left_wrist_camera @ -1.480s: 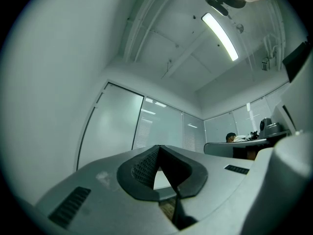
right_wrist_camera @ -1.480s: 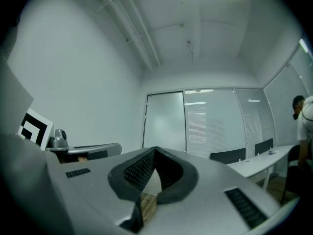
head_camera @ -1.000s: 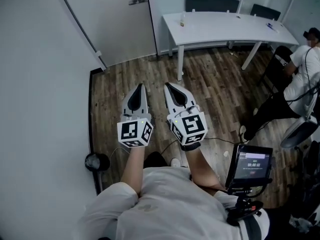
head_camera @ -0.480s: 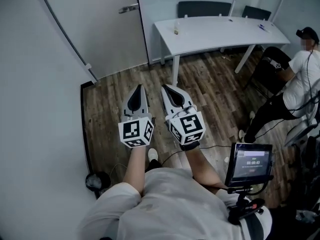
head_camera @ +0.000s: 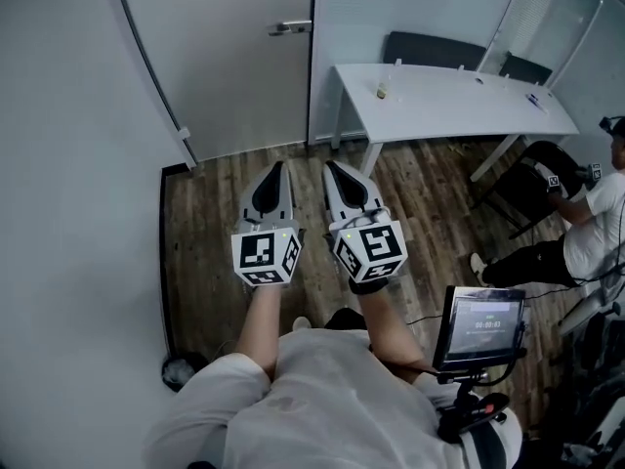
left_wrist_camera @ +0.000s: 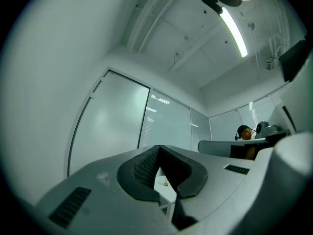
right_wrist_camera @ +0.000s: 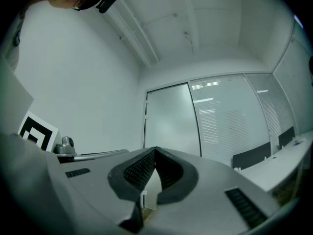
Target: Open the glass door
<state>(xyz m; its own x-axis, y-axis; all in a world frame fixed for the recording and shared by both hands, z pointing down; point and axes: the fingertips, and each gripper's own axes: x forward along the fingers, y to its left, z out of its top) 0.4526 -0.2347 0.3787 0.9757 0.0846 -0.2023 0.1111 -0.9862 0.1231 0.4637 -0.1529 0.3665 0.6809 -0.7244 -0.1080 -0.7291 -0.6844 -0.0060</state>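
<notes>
The frosted glass door (head_camera: 234, 57) stands closed ahead in the head view, its metal lever handle (head_camera: 290, 28) near its right edge. My left gripper (head_camera: 274, 168) and right gripper (head_camera: 331, 168) are held side by side over the wood floor, both pointing at the door and well short of it. Both are shut with nothing between the jaws. In the left gripper view the door (left_wrist_camera: 110, 126) shows beyond the closed left gripper (left_wrist_camera: 159, 149). The right gripper view shows the door (right_wrist_camera: 171, 121) past the closed right gripper (right_wrist_camera: 155, 151).
A white wall (head_camera: 68, 213) runs along the left. Right of the door a white table (head_camera: 459, 101) stands with dark chairs (head_camera: 435, 49) behind it. A seated person (head_camera: 586, 233) is at the far right. A monitor on a stand (head_camera: 479, 325) is at my right side.
The door and its handle have come nearer and sit lower in the head view. The table has shifted right. Both grippers stayed shut and side by side.
</notes>
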